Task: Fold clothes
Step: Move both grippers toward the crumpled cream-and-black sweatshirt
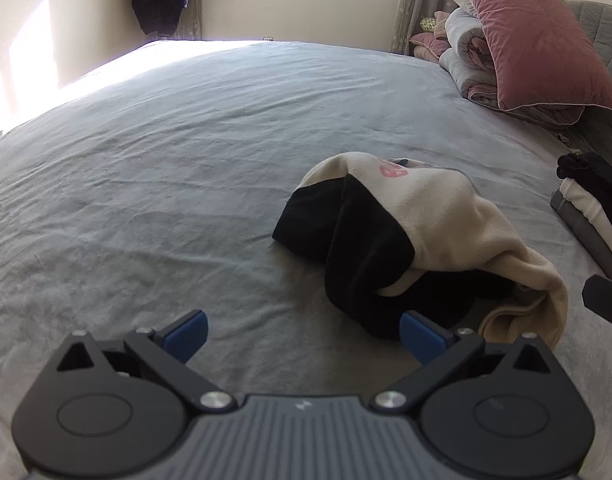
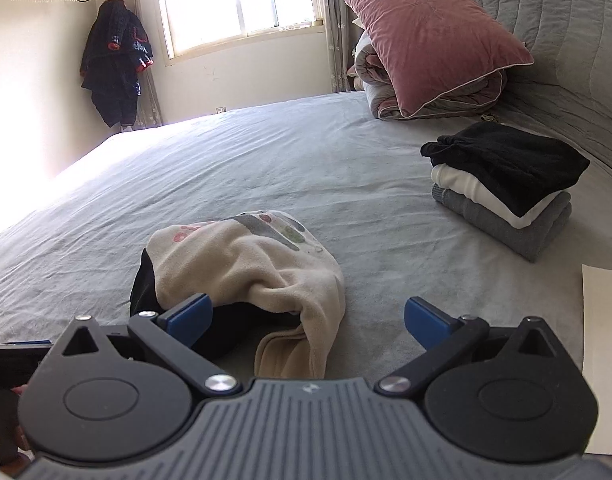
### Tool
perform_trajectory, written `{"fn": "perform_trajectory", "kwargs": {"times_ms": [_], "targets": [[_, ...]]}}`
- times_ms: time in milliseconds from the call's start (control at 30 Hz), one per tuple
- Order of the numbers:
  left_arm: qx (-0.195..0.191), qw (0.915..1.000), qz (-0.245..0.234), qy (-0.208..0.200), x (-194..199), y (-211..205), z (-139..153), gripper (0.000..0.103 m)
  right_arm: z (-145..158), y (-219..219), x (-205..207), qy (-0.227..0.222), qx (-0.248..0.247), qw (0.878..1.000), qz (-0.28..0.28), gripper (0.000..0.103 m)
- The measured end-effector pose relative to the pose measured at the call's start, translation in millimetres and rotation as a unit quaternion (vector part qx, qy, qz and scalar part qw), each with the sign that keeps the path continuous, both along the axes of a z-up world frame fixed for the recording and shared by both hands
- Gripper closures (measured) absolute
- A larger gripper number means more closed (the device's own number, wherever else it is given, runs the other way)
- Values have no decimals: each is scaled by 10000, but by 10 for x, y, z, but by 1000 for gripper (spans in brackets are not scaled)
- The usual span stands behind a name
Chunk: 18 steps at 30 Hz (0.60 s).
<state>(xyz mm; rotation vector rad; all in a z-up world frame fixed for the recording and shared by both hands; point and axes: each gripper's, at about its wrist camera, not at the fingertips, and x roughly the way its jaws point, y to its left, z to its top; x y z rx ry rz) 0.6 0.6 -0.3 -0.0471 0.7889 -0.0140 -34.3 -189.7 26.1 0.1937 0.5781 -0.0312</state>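
Here, both my left gripper (image 1: 304, 336) and right gripper (image 2: 306, 322) hover, jaws wide, beside the crumpled cream-and-black fleece garment (image 1: 405, 232) mid-bed on the grey bedsheet (image 1: 166, 160).

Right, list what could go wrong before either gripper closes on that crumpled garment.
1. The cream and black garment lies bunched, so an open right gripper may pinch several layers, not one edge.
2. The left gripper faces the black sleeve; pulling there could twist it further.
3. The folded stack sits close; a wide spread might knock it.
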Motion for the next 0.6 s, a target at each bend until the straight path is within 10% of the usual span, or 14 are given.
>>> {"fn": "perform_trajectory", "kwargs": {"times_ms": [600], "targets": [[-78,9993,111,343,161,269,-100,0,-105,75,226,122,-170,9998,-7,0]]}}
